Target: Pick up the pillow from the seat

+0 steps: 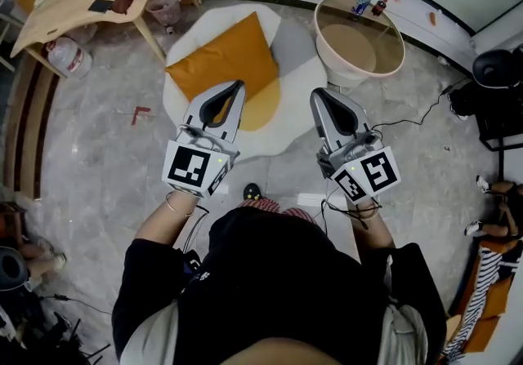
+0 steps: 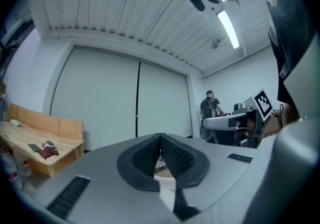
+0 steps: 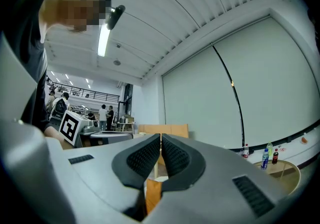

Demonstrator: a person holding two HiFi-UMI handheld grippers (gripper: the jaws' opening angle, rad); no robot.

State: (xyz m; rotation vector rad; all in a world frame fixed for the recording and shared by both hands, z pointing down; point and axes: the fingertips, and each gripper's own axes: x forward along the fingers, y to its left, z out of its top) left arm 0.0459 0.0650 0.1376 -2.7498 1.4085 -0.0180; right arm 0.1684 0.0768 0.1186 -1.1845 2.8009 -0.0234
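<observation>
Pillow [image 1: 227, 60] on white seat [image 1: 304, 82]

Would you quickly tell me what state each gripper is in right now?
Left gripper: closed, holding nothing.
Right gripper: closed, holding nothing.

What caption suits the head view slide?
Left gripper and right gripper, both shut, hover by orange pillow on white seat.
</observation>
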